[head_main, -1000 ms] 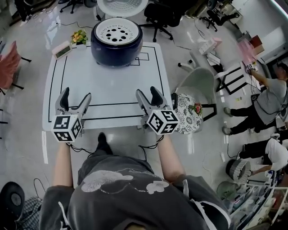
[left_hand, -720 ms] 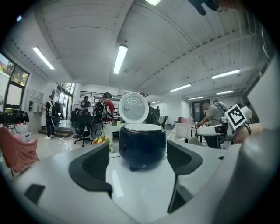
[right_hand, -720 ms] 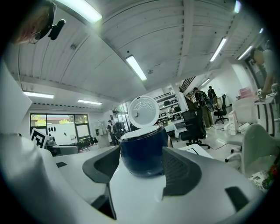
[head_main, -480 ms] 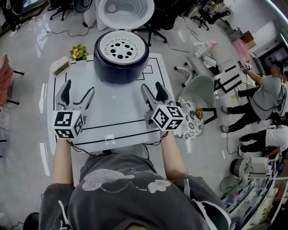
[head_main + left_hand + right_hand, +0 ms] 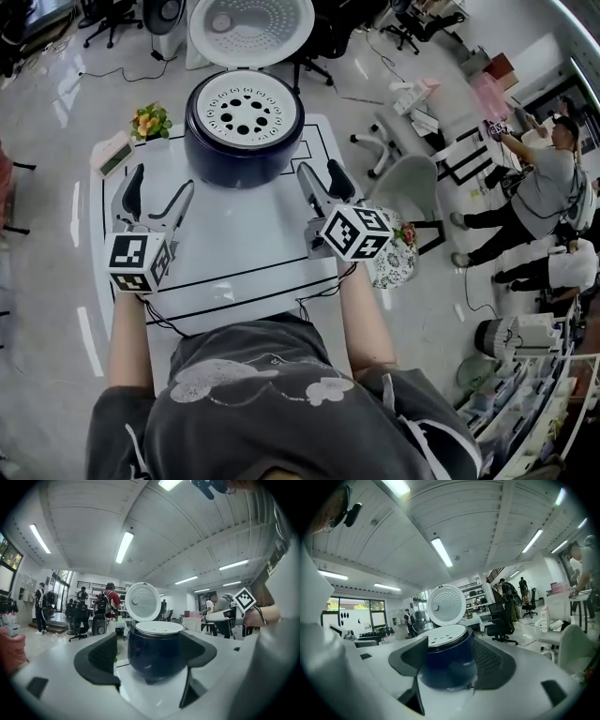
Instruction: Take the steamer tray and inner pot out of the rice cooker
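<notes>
My left gripper and my right gripper both hang over the white bench, each with its jaws spread apart and nothing between them. The dark blue round rice cooker stands just ahead of both, framed in the gap of each pair of jaws but touched by neither. A strip of bare bench top lies open between my two grippers, running forward to the cooker's foot. My right gripper sits close to the bench's right edge, and my left is set a little inside the left one. A black taped outline runs round the top under both. The white perforated steamer tray sits flat in the cooker's mouth, level with the rim. I cannot see the inner pot beneath it. The round white lid stands hinged open beyond the cooker. Ahead and to the left of my left gripper are a small pot of yellow and orange flowers and a little pink-edged box. Off the bench to the right of my right gripper are a grey chair and a round patterned stool. The floor is glossy, and people work well apart from me.
</notes>
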A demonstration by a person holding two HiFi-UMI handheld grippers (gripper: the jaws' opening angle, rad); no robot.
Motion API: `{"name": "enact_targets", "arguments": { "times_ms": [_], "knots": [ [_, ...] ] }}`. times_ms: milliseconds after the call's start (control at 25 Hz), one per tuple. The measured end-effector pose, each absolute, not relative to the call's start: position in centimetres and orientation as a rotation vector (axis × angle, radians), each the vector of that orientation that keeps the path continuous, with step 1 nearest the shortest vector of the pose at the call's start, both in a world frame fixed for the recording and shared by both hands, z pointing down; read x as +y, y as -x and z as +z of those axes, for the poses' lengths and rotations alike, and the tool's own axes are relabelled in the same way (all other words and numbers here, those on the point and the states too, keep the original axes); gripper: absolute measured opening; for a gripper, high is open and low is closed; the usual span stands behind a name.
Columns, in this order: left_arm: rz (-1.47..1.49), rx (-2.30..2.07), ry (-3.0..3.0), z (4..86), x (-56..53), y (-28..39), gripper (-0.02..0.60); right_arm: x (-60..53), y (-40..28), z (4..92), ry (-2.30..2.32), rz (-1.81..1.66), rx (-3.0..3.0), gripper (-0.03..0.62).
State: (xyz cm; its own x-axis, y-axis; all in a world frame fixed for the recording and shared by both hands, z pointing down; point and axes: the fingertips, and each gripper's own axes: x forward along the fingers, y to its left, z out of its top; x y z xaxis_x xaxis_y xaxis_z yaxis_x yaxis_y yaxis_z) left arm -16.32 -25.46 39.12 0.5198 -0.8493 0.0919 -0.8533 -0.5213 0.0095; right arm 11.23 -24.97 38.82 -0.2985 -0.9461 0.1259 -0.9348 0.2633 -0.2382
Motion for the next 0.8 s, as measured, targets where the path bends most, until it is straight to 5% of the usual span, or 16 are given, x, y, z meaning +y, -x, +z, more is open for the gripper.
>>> {"name": "enact_targets", "arguments": {
  "times_ms": [800],
  "knots": [
    [0.265, -1.561, -2.515, 37.0, -31.4, 13.7, 0.403, -38.8, -10.9, 34.4, 1.637, -0.356, 2.777, 0.300]
  ]
}}
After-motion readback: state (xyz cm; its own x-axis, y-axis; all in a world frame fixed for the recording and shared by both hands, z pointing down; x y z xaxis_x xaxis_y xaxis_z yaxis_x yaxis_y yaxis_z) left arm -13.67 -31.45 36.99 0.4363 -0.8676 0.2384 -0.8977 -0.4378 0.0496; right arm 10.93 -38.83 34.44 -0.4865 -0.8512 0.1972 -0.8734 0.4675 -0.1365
